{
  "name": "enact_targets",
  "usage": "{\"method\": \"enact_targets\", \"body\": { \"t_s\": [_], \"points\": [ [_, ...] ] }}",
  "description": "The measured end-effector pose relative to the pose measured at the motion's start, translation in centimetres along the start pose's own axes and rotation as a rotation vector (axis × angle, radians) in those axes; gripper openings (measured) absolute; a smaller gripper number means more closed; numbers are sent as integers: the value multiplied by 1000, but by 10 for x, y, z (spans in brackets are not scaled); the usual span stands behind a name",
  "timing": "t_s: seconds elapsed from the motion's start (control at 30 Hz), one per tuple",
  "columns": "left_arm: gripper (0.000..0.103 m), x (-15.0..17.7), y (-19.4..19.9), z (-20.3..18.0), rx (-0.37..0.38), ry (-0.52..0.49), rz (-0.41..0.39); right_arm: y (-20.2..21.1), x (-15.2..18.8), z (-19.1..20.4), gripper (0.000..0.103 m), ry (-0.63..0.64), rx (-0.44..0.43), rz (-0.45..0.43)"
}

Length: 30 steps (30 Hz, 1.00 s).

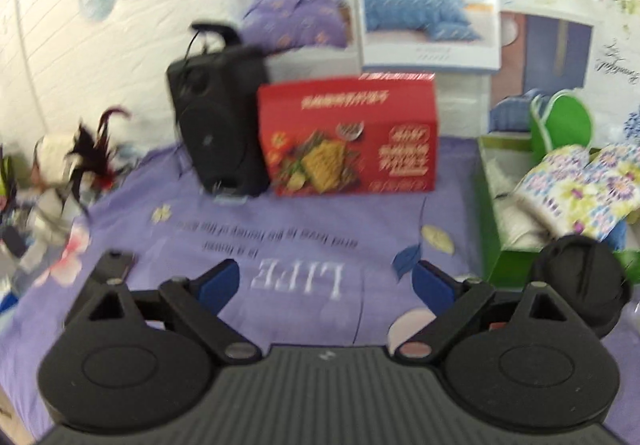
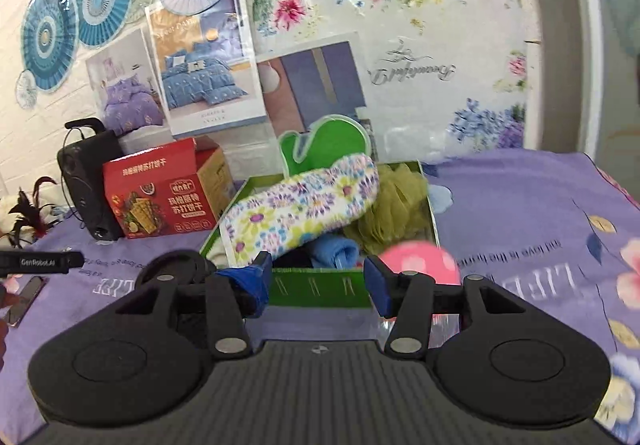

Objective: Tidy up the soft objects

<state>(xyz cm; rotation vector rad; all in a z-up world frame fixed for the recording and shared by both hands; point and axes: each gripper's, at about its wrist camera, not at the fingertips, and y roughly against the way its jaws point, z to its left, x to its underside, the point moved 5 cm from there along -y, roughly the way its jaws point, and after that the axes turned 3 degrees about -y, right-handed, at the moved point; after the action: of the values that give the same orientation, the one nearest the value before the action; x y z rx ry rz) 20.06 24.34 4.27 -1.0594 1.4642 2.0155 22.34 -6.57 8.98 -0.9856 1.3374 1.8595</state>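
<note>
both low, wallward; shared red box point(image 1: 347, 133)

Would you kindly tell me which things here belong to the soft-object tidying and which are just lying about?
Job:
green box
floral slipper
green loofah
blue cloth
pink ball

Lying about:
red carton
black speaker
feathers
phone

We see a purple printed bedsheet point(image 2: 520, 205) carrying a green box point(image 2: 320, 287), a red carton point(image 2: 160, 205), a black speaker point(image 1: 218, 121) and a pink ball point(image 2: 420, 259).

white brick wall point(image 2: 24, 133) with paper fans point(image 2: 104, 1), bedding posters point(image 2: 208, 61)
</note>
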Motion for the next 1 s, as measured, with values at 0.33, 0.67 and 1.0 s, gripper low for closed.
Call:
{"method": "enact_targets", "body": {
  "t_s": [0.33,0.67,1.0],
  "points": [
    [93,62,25,-16,30,21,66,25,69,2,35,-65,98,102],
    [93,76,88,-98,191,-41,73,58,87,-24,36,-75,138,80],
    [93,43,105,-156,93,-71,-24,52,57,-52,37,-172,79,3]
  ]
}}
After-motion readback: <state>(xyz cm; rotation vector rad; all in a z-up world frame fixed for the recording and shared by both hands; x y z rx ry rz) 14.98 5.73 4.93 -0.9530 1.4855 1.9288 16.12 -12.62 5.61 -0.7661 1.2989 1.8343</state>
